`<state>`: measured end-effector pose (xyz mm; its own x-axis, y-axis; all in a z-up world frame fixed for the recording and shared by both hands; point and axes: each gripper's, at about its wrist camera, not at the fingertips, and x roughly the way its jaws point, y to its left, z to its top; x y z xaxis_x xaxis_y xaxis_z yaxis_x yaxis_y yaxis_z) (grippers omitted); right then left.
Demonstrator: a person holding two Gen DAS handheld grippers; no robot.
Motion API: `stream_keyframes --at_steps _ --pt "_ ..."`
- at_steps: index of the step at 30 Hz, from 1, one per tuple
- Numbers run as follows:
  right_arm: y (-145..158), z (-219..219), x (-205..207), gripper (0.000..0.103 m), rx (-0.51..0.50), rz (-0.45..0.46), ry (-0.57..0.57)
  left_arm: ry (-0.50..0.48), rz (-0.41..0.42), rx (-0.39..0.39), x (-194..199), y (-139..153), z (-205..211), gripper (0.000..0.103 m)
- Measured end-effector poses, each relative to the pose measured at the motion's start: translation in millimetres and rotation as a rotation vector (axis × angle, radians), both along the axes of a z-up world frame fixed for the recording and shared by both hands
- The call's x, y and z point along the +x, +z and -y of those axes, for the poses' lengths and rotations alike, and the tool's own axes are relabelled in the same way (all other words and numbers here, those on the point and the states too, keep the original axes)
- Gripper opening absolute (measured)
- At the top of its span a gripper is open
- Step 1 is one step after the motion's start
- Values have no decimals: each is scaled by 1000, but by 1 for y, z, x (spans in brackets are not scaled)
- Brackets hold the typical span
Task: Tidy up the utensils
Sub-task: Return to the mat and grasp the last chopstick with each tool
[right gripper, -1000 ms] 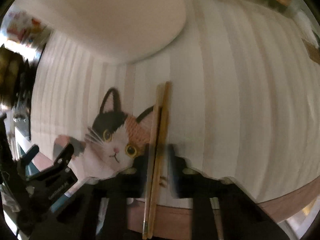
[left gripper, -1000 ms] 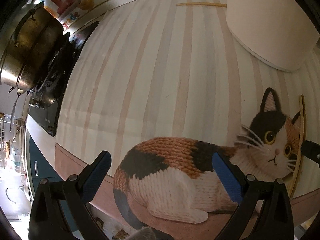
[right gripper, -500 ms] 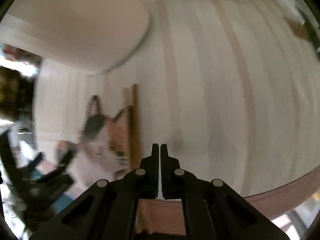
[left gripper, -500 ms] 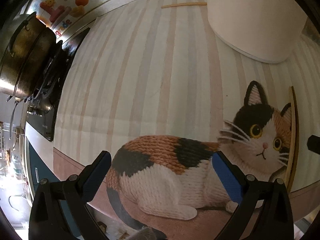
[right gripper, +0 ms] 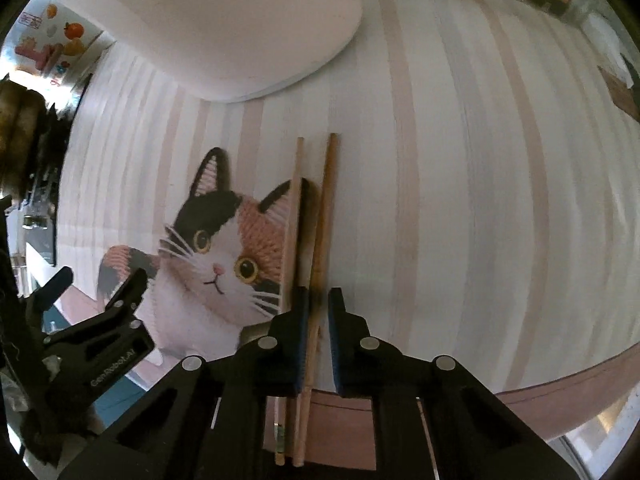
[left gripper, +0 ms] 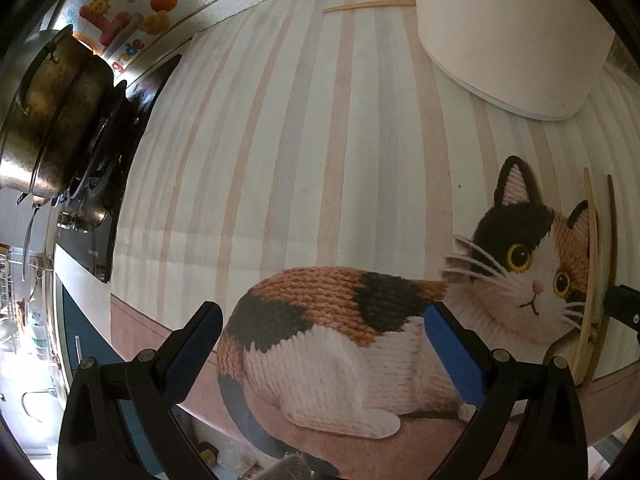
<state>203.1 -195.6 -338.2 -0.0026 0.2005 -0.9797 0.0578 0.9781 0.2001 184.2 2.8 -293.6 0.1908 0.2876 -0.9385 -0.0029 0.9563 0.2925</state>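
Chopsticks (right gripper: 316, 236) side by side on the cat mat (right gripper: 460, 200) — darker one running between the right gripper (right gripper: 317, 312) fingers, narrowly parted, grip unclear. Left gripper (left gripper: 324, 332) wide open, empty. White board (right gripper: 240, 28) ahead — pot (left gripper: 52, 120) far left.

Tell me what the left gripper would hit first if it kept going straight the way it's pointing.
Most likely the cat picture on the mat: the open left gripper points straight at the cat's body, and nothing shows in between. The chopsticks lie off to its right, out of that line.
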Motion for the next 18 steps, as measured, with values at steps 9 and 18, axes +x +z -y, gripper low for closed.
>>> stream_keyframes --at_steps 9,18 --pt "17 66 -7 7 -185 -16 7 -71 -23 -174 3 14 47 103" --pt "29 154 -10 7 -135 -33 -128 -205 -161 -277 9 -9 116 53"
